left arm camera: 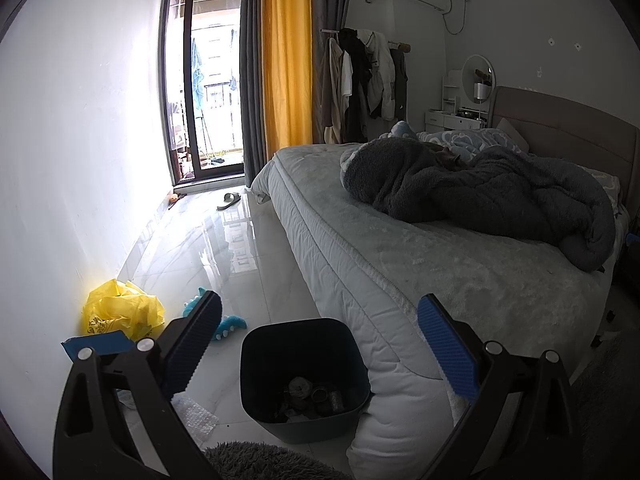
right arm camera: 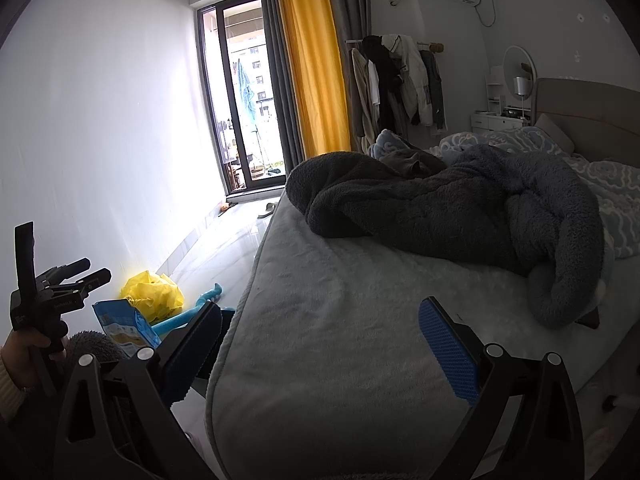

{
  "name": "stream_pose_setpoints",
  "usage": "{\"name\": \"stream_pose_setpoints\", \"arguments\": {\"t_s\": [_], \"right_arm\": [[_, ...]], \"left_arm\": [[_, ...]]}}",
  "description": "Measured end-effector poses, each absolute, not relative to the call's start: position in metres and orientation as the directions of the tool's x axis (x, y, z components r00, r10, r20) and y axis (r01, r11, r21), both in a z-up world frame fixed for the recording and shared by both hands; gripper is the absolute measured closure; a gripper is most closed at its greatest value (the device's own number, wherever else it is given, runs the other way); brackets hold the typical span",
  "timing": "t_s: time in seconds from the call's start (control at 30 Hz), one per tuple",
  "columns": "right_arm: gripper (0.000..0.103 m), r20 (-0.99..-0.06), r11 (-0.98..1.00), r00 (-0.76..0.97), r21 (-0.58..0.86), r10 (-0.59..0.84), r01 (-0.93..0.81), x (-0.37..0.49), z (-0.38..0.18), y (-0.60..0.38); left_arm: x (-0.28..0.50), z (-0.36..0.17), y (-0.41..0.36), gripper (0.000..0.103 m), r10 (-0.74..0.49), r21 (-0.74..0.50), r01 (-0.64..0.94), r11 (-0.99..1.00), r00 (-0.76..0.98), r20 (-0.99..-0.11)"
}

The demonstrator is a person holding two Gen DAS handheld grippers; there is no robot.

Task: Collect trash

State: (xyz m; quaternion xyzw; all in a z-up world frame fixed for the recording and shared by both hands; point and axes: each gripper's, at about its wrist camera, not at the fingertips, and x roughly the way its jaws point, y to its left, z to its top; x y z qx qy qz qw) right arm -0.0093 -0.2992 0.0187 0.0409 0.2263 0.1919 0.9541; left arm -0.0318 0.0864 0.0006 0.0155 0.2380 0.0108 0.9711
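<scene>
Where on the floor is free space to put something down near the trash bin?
Free: the glossy tiles between the white wall and the bed, beyond the trash bin toward the balcony door. Crowded: by the wall left of the bin, with the yellow bag, blue packet, blue toy and bubble wrap.

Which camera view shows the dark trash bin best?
The left wrist view: the trash bin stands on the floor beside the bed, its open top and the trash inside plainly visible. The right wrist view shows almost none of it; that gripper's own finger and the bed corner cover that spot.
</scene>
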Motion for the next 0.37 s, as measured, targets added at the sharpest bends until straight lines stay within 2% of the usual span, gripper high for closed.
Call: {"name": "stream_pose_setpoints", "arguments": {"t_s": [0.37], "right_arm": [[0.003,-0.417,0.923,0.824,0.165,0.385,-0.348,-0.0091,0.0192,-0.2991]], "left_arm": [[-0.0308,0.0028,0.0836,0.003,0.029,0.032,-0.016,0.999,0.884,-0.467]]}}
